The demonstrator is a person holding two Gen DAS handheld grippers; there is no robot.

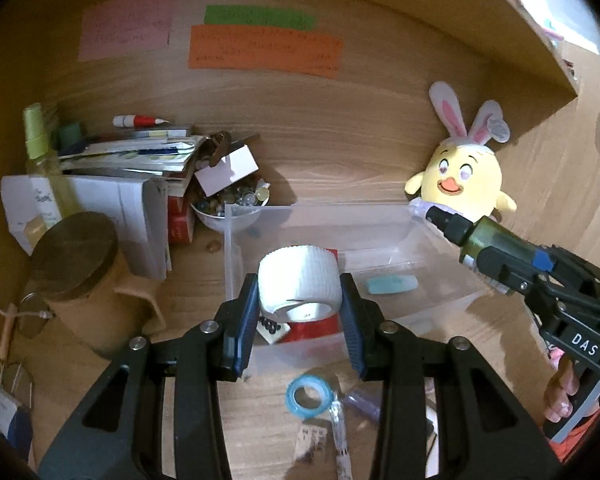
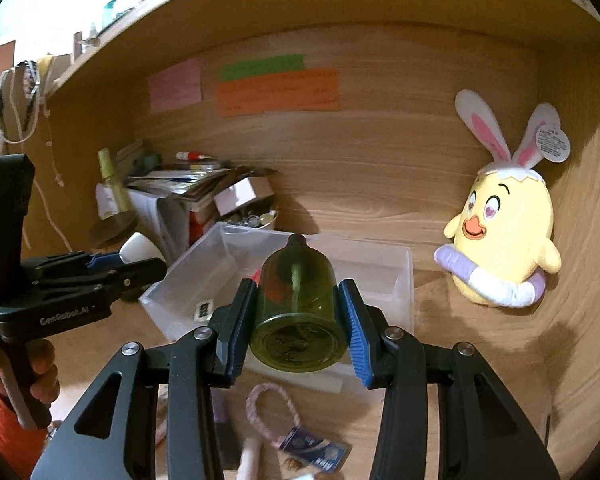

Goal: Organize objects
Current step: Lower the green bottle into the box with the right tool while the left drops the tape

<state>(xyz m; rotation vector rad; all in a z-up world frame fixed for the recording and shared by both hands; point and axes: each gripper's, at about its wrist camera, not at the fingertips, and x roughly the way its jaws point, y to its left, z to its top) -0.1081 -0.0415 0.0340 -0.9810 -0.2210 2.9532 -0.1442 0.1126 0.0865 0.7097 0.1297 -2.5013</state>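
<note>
Both hand-held tools are loaded. Left gripper (image 1: 300,304) is clenched on a white tape roll (image 1: 298,288), its blue pads pressing the roll's sides, held just over the near wall of the clear plastic bin (image 1: 236,248). Right gripper (image 2: 298,316) clasps a green spray bottle (image 2: 298,308) by its body, base toward the camera and black nozzle pointing away over the same bin; in the left view this bottle enters from 3 o'clock with its nozzle above the bin's far right corner.

Nearest to the left camera, at 6 o'clock on the desk, loose pieces wait unsorted: a blue tape ring (image 1: 309,398), a purple tube (image 1: 364,402) and some blurred small items. The right view shows a pink cord loop (image 2: 270,412) and a card (image 2: 316,450) at 6 o'clock.

Inside the bin lie a pale blue eraser-like piece (image 1: 392,283), something red and a small dotted tile, so sorting looks partly done, with the two held things apparently next to go in and the desk clutter left after that.

Farther off, at 9 o'clock, stand a lidded brown mug (image 1: 88,284), a paper stack (image 1: 132,156) and a bowl of beads (image 1: 228,204). A yellow chick plush (image 1: 464,176) leans at 2 o'clock. Coloured notes (image 1: 264,52) hang on the back panel at 12 o'clock.
</note>
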